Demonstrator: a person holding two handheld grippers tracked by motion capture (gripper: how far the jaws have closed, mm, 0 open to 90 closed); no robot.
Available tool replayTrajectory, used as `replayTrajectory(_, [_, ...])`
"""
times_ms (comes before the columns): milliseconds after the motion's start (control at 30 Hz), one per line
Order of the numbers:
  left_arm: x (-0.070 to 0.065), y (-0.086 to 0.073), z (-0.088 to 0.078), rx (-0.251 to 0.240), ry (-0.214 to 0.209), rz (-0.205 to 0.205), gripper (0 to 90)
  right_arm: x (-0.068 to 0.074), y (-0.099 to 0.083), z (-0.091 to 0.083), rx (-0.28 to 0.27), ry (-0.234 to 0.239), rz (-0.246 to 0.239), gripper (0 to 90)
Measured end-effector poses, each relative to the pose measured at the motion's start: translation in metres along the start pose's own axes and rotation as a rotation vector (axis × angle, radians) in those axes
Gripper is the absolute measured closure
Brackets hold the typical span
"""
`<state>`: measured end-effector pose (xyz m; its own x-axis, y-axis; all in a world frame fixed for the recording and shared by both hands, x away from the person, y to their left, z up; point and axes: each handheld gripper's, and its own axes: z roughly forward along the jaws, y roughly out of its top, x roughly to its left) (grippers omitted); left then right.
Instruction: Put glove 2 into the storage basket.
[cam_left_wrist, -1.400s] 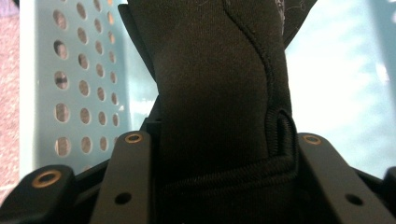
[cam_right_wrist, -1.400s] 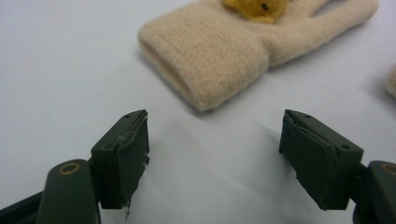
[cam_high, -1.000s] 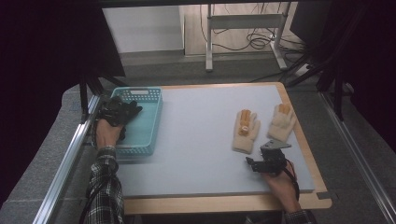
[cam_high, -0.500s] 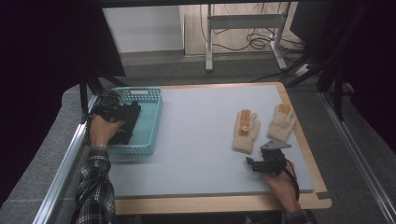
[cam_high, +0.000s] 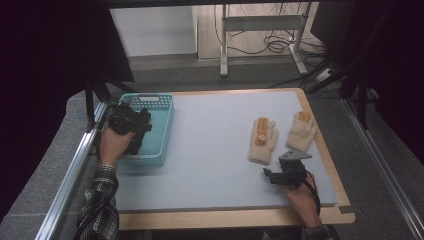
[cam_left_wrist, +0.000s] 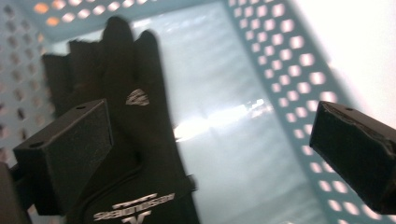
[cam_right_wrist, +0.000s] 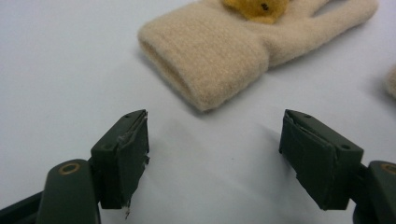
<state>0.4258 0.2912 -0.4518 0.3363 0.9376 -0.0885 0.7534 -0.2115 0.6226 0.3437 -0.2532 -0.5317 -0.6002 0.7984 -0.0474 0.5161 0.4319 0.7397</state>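
Note:
My left gripper (cam_high: 135, 130) hangs over the left side of the teal basket (cam_high: 159, 131). Its jaws have just been opening and now stand wide apart (cam_left_wrist: 210, 130) with nothing pressed between them. Below them a black glove (cam_left_wrist: 135, 116) with white lettering lies flat on the basket floor, partly behind the left jaw. Two beige knit gloves lie at the right of the mat, one with a yellow patch (cam_high: 263, 140) and one plain (cam_high: 301, 131). My right gripper (cam_high: 272, 175) rests low on the mat, open (cam_right_wrist: 215, 135), just short of the cuff of the patched glove (cam_right_wrist: 210, 51).
The perforated basket wall (cam_left_wrist: 289, 70) runs close beside the left gripper's right jaw. The grey mat (cam_high: 215, 145) lies on a wooden table whose edge (cam_high: 235, 217) is near me. A metal rail (cam_high: 75, 165) runs along the left side.
The left hand has lifted and shifted a little over the basket's left side. The right hand and the beige gloves have stayed where they were.

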Motion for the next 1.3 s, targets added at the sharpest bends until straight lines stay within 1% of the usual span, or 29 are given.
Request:
replayTrajectory(100, [-0.014, -0.001, -0.003, -0.025, -0.022, 0.03, 0.0, 0.0, 0.0, 0.0, 0.0, 0.0, 0.0, 23.6])
replayTrajectory(133, [-0.022, -0.002, -0.004, -0.034, -0.034, 0.05, 0.0, 0.0, 0.0, 0.0, 0.0, 0.0, 0.0, 23.6])
replayTrajectory(200, [-0.032, -0.004, -0.005, -0.042, -0.042, 0.082, 0.0, 0.0, 0.0, 0.0, 0.0, 0.001, 0.0, 23.6])
replayTrajectory(267, [-0.046, -0.007, -0.007, -0.051, -0.051, 0.114, 0.0, 0.0, 0.0, 0.0, 0.0, 0.0, -0.001, 23.6])
replayTrajectory(367, [-0.064, -0.011, -0.01, -0.07, -0.066, 0.157, 0.0, 0.0, 0.0, 0.0, 0.0, -0.002, 0.0, 23.3])
replayTrajectory(500, [-0.087, -0.017, -0.014, -0.09, -0.089, 0.192, 0.0, 0.0, 0.0, 0.0, 0.001, -0.005, 0.0, 22.8])
replayTrajectory(600, [-0.104, -0.023, -0.014, -0.104, -0.12, 0.222, 0.0, 0.0, 0.0, 0.0, 0.0, -0.006, 0.0, 22.7])
replayTrajectory(667, [-0.113, -0.027, -0.014, -0.105, -0.137, 0.242, 0.0, 0.0, 0.0, 0.0, 0.0, -0.005, 0.0, 22.7])
replayTrajectory(800, [-0.127, -0.034, -0.011, -0.118, -0.169, 0.263, 0.0, 0.0, 0.0, 0.0, 0.0, -0.006, 0.0, 22.8])
replayTrajectory(900, [-0.137, -0.04, -0.008, -0.134, -0.214, 0.269, 0.1, 0.0, 0.0, 0.0, 0.0, -0.005, 0.001, 22.7])
replayTrajectory(1033, [-0.149, -0.05, -0.002, -0.142, -0.249, 0.275, 0.3, 0.0, 0.0, 0.0, 0.001, -0.005, 0.0, 22.7])
replayTrajectory(1100, [-0.154, -0.055, 0.002, -0.146, -0.263, 0.282, 0.6, 0.0, 0.0, 0.0, 0.001, -0.005, 0.001, 22.7])
replayTrajectory(1167, [-0.159, -0.064, 0.007, -0.147, -0.274, 0.28, 0.5, 0.0, 0.0, 0.0, 0.001, -0.005, 0.0, 22.7])
replayTrajectory(1300, [-0.163, -0.079, 0.019, -0.134, -0.289, 0.278, 0.4, 0.0, 0.0, 0.0, 0.002, -0.005, 0.001, 22.7])
